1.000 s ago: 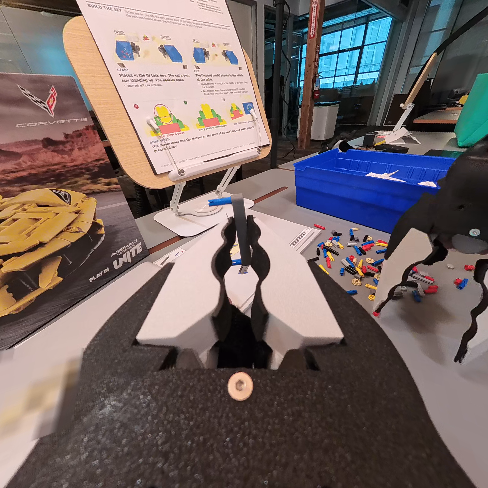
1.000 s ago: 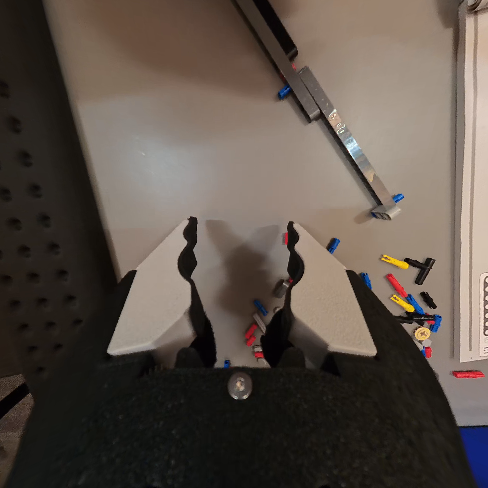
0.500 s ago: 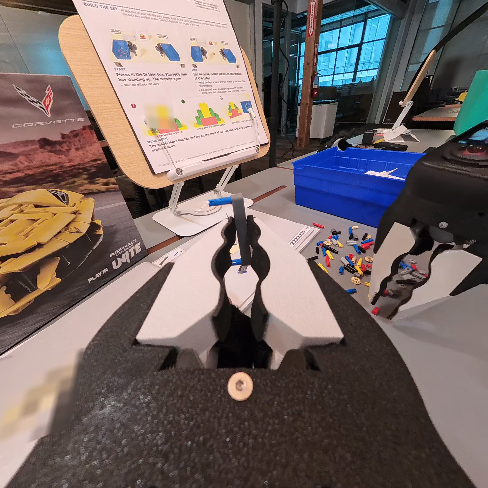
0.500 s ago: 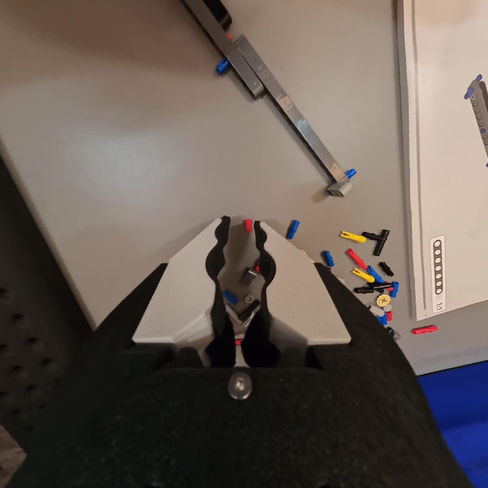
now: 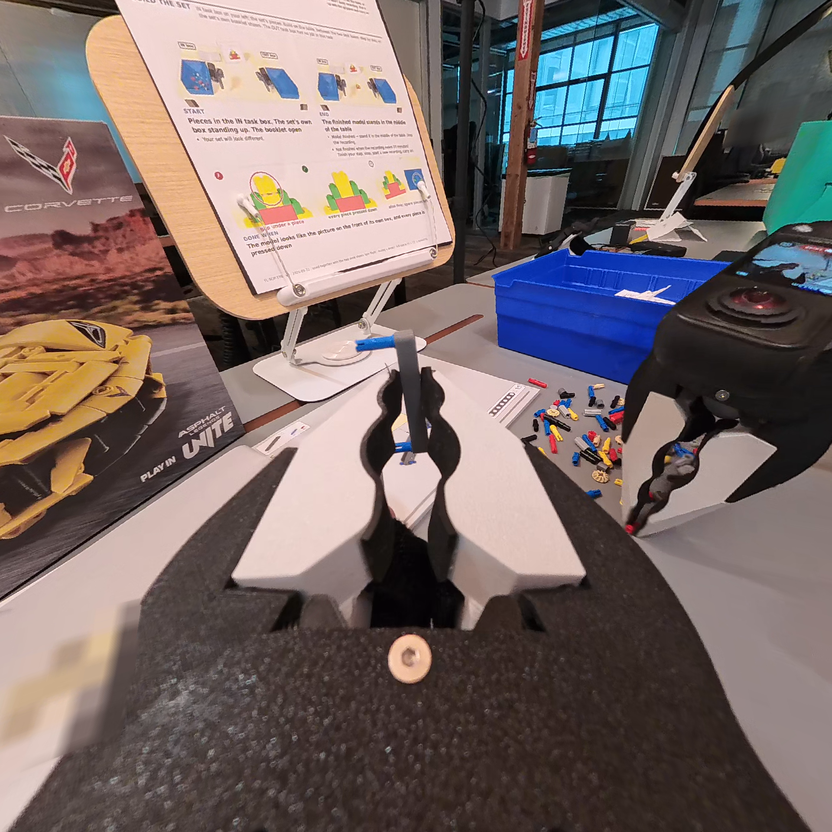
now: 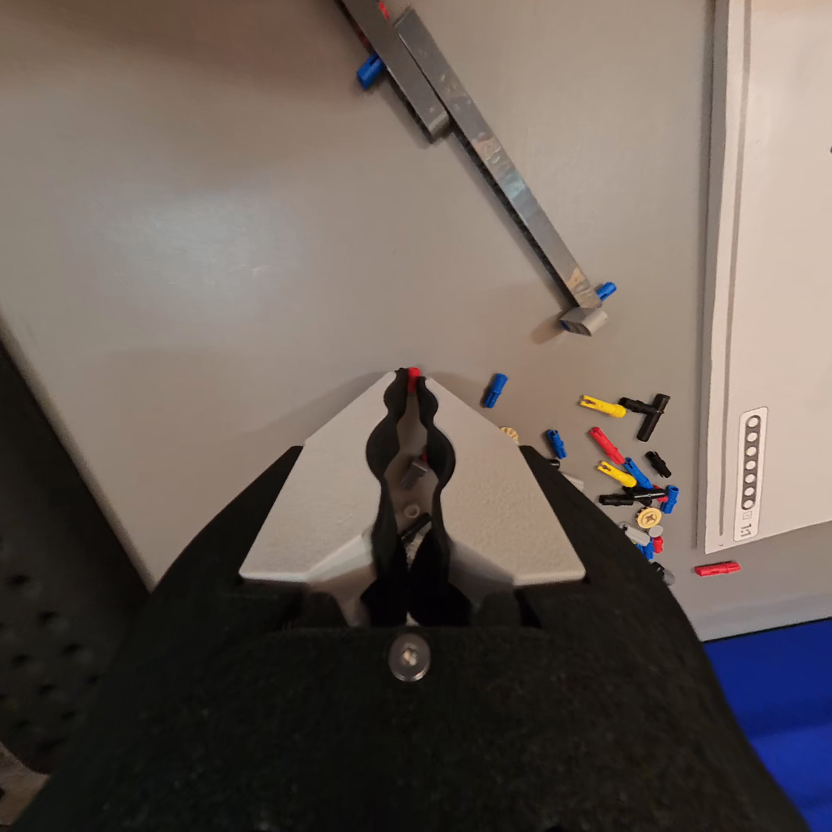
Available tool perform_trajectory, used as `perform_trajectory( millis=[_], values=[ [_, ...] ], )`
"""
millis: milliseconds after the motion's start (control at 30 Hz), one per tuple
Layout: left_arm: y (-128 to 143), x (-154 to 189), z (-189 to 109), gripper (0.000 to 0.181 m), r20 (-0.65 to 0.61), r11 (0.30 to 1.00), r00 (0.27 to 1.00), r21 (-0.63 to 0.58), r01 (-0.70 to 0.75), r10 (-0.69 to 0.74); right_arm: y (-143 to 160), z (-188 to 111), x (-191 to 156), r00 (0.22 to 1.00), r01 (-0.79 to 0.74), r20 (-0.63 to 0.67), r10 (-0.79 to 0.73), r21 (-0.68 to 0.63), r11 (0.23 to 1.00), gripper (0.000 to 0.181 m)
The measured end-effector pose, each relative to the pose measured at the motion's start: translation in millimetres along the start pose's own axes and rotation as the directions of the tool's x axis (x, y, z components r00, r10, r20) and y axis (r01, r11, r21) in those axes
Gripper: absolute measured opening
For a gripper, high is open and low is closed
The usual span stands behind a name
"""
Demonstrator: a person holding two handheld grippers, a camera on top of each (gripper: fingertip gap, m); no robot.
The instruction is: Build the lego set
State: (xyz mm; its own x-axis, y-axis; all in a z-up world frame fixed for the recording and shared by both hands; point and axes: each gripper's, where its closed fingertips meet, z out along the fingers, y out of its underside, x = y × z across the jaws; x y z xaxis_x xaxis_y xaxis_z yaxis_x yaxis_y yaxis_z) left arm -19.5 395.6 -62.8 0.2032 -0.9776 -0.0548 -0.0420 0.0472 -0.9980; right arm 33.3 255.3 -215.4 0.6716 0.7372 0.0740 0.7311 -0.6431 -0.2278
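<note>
My left gripper (image 5: 412, 378) is shut on a long grey beam (image 5: 413, 396) and holds it upright above the table; a blue pin (image 5: 373, 344) sticks out near the beam's top. The beam also shows in the right wrist view (image 6: 495, 157). My right gripper (image 6: 412, 378) is shut on a small red pin (image 6: 413, 373) at its fingertips, down at the grey table. In the left wrist view the right gripper (image 5: 632, 527) is low on the right, at the edge of the loose pieces (image 5: 581, 432). Several small coloured pins and gears (image 6: 630, 468) lie just right of it.
The set's box with a yellow car (image 5: 90, 360) stands at the left. A wooden stand with an instruction sheet (image 5: 279, 157) is behind. A blue bin (image 5: 576, 306) sits at the back right. An open booklet (image 6: 774, 270) lies on the table. The table edge (image 6: 76, 472) runs on the left. Some 20 centimetres of space lies between my two pairs of fingers.
My right gripper has closed from open onto the red pin and shifted over the pieces. My left gripper holds the grey beam almost still.
</note>
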Motion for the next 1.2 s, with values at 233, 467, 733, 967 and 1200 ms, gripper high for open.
perform_trajectory(
  millis=[233,467,733,967,1200],
  values=[
    [2,5,1,0.006,-0.033,0.999,0.999,-0.017,0.033,-0.033,-72,-48,24,0.963,-0.258,0.08,0.256,0.536,0.804,0.003],
    [6,29,3,0.006,-0.185,0.98,0.963,-0.065,0.187,-0.196,-126,-127,45,0.797,-0.555,0.52,0.307,0.831,0.032,0.003],
    [4,38,3,0.006,-0.242,0.968,0.938,-0.061,0.243,-0.251,-132,-114,42,0.87,-0.426,0.349,0.347,0.888,0.176,0.003],
    [6,45,4,0.006,-0.268,0.97,0.933,-0.077,0.23,-0.242,-129,-113,45,0.879,-0.396,0.313,0.36,0.899,0.187,0.003],
    [8,47,3,0.006,-0.291,0.976,0.933,-0.092,0.195,-0.214,-129,-111,41,0.879,-0.416,0.339,0.335,0.889,0.19,0.003]
  ],
)
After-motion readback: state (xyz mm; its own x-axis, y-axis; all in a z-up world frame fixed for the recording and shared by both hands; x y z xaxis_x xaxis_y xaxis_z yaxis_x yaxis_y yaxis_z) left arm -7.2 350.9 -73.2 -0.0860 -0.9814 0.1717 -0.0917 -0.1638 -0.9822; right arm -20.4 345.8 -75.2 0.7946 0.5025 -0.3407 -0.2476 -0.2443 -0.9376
